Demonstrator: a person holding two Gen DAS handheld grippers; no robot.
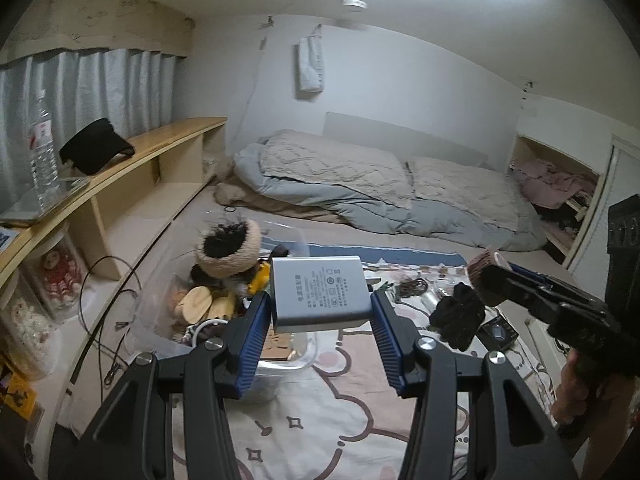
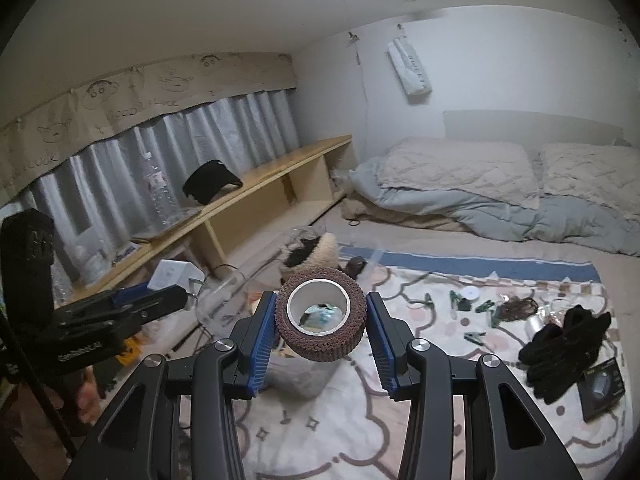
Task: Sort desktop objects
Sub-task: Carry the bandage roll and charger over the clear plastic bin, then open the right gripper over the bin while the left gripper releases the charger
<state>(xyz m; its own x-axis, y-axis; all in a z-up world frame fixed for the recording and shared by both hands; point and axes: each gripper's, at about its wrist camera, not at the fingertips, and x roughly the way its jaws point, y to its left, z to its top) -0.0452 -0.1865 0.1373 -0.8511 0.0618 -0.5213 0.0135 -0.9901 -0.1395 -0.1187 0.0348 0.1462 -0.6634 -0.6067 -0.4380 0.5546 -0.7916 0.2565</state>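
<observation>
My left gripper is shut on a silver power adapter, held in the air above a clear plastic bin of plush toys and small items. My right gripper is shut on a brown roll of bandage tape with a white core, lifted over the patterned blanket. In the left wrist view the right gripper shows at the right edge with the brown roll at its tip. Low at the left of the right wrist view appears the left gripper, its held adapter seen as a white block.
Black gloves, green clips, a tangle of cord and a small dark box lie on the blanket. A wooden shelf along the left carries a water bottle and a black cap. Bedding lies beyond.
</observation>
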